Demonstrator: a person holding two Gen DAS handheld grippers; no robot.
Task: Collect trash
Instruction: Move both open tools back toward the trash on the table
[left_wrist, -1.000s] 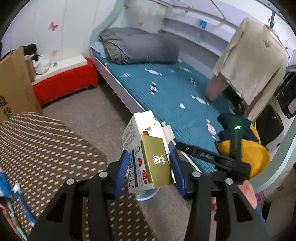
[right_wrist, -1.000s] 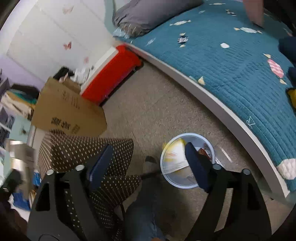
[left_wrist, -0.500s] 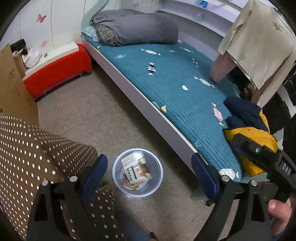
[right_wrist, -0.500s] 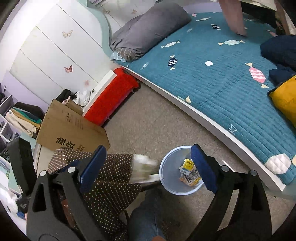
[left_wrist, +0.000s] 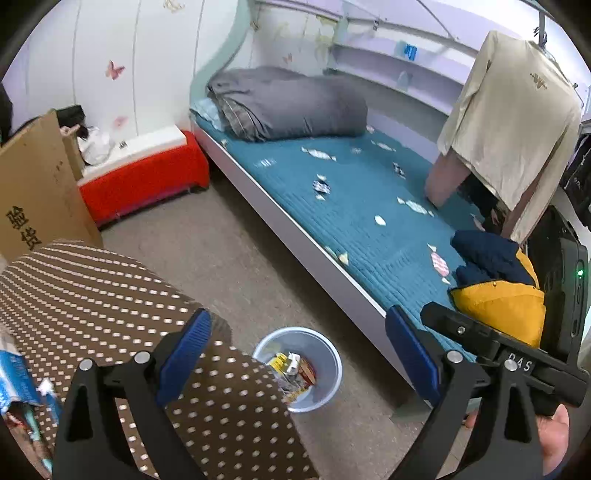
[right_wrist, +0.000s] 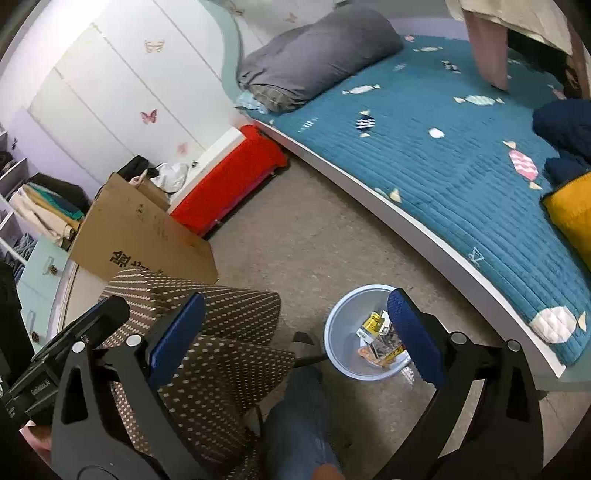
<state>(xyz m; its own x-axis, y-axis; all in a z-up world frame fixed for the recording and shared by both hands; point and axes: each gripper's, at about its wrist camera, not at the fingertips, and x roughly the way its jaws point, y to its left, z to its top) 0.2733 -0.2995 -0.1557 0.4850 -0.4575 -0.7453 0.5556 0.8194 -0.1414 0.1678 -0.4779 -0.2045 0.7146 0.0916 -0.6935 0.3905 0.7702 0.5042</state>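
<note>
Both tools hang over the floor beside the bed, tipped downward. The left hand-held gripper (left_wrist: 295, 354) has its jaws opening, already spread wide, with nothing between the blue pads; the pale round bin (left_wrist: 332, 373) sits below and just ahead of it on the floor. The right hand-held gripper (right_wrist: 291, 336) is likewise opening, wide and empty, and from its view the bin (right_wrist: 343, 339) lies below and slightly toward its right finger. That placement makes sense as a drop: holding each tool over the bin's mouth lets released rubbish fall straight in. The trash (left_wrist: 293, 371), a small heap of cartons and wrappers with yellow and red print, lies inside the bin, so this part of the collecting looks done.

The brown dotted cushion (left_wrist: 110, 295) sits under and to the left of both tools and covers the near left edge of the bin in the left view. The right finger of the right tool hides part of the bin's contents. Individual pieces in the heap cannot be told apart, and the print is unreadable. Whether more rubbish remains elsewhere is not clear; blue packaging at the far left edge is cut off.
</note>
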